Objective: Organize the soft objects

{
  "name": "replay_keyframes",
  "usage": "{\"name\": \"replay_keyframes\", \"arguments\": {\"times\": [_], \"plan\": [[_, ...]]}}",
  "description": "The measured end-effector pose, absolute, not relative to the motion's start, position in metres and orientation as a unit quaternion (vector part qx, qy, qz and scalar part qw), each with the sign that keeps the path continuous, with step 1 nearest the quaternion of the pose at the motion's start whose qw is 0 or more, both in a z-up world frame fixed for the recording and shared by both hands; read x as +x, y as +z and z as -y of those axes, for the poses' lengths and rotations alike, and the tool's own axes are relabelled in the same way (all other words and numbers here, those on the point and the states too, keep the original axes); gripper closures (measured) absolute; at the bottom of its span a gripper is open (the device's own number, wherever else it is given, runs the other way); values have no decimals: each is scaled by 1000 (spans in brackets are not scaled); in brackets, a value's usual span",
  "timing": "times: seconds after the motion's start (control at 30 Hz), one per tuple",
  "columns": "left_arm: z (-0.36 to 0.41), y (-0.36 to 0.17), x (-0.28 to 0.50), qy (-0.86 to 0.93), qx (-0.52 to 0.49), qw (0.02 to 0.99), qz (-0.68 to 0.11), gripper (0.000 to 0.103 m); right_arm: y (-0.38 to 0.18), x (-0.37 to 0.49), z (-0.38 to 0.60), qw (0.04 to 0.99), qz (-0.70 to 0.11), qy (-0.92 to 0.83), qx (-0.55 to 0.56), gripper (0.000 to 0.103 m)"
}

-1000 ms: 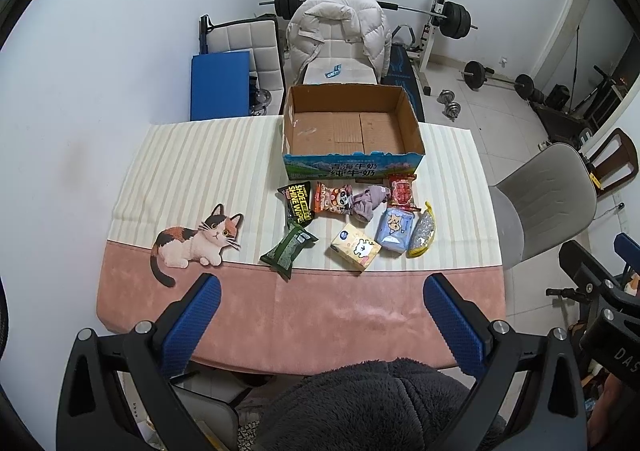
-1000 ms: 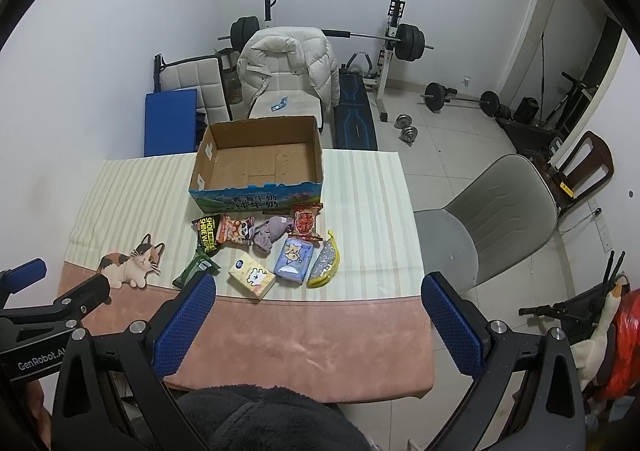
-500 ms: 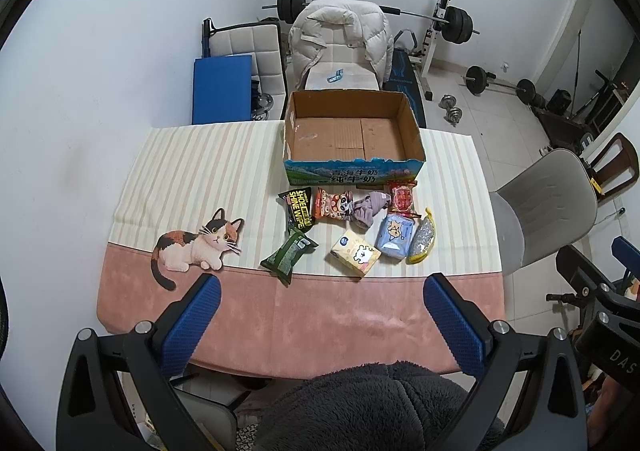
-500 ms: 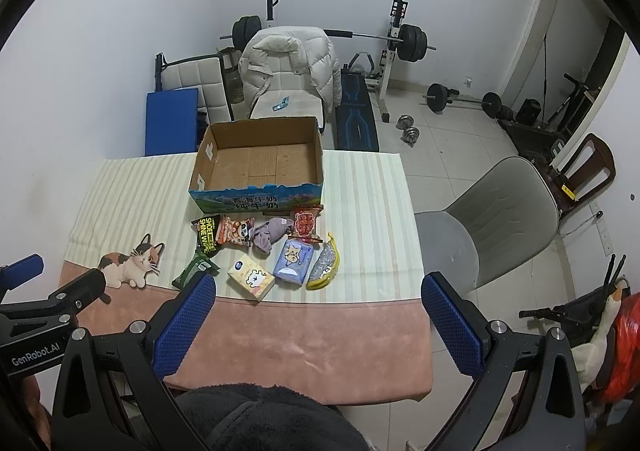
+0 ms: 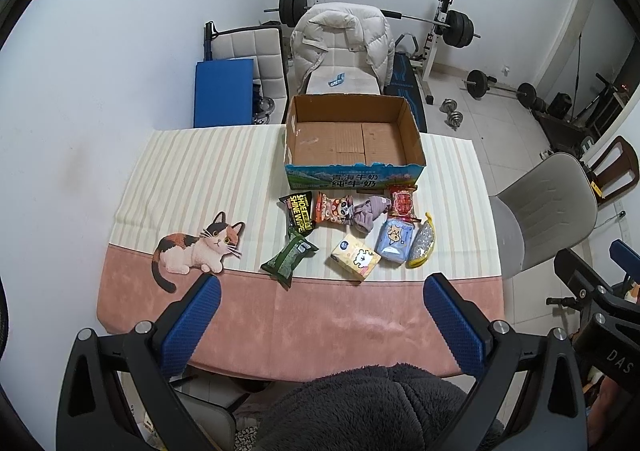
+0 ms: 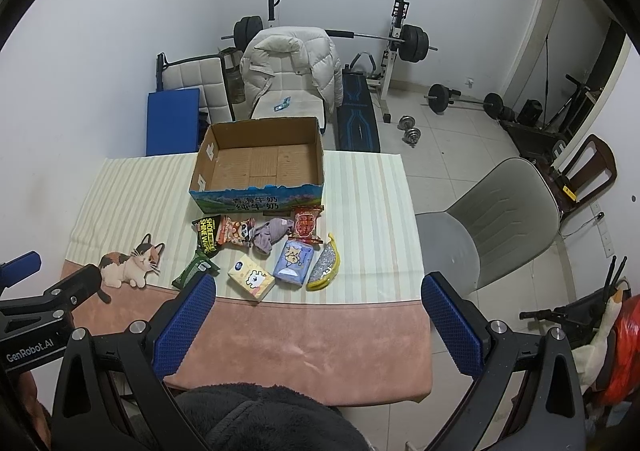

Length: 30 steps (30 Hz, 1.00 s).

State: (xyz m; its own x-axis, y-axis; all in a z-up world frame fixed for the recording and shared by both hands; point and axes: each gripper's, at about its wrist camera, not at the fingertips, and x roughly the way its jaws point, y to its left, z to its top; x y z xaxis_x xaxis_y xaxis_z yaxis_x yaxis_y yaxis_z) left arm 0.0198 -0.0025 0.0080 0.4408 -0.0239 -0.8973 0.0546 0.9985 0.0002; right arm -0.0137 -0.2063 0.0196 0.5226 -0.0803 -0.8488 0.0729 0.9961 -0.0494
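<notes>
An open cardboard box point(image 5: 352, 139) point(image 6: 260, 165) stands at the table's far middle with nothing in it. In front of it lie soft packets: a black shoe-wipe pack point(image 5: 299, 211), an orange snack bag point(image 5: 332, 207), a grey cloth bundle point(image 5: 369, 213), a red packet point(image 5: 403, 202), a green pack point(image 5: 290, 257), a yellow tissue pack point(image 5: 356, 257), a blue tissue pack point(image 5: 396, 241) and a banana-shaped pouch point(image 5: 424, 245). My left gripper point(image 5: 320, 303) and right gripper point(image 6: 318, 299) are open and empty, held high above the table's near edge.
A cat-shaped mat point(image 5: 196, 249) lies at the table's left. A grey chair point(image 6: 488, 227) stands right of the table. A jacket-draped chair point(image 5: 340, 47), a blue pad point(image 5: 224, 91) and weight equipment point(image 5: 452, 27) stand behind the table.
Both grippers have shifted slightly; the table and its objects sit a little lower in both views. Nothing on the table has moved.
</notes>
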Motion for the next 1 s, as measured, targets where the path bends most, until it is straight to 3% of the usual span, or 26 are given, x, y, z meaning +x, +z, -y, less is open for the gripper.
{"name": "replay_keyframes", "arguments": {"times": [0.7, 0.83, 1.0], "plan": [[1, 6, 33, -24, 6, 854, -520, 0, 17, 3, 212, 871, -489, -34, 10, 0], [-22, -22, 70, 10, -6, 852, -523, 0, -16, 29, 227, 860, -508, -18, 44, 0], [-56, -101, 126, 53, -18, 818, -572, 0, -107, 82, 242, 820, -565, 4, 85, 0]]}}
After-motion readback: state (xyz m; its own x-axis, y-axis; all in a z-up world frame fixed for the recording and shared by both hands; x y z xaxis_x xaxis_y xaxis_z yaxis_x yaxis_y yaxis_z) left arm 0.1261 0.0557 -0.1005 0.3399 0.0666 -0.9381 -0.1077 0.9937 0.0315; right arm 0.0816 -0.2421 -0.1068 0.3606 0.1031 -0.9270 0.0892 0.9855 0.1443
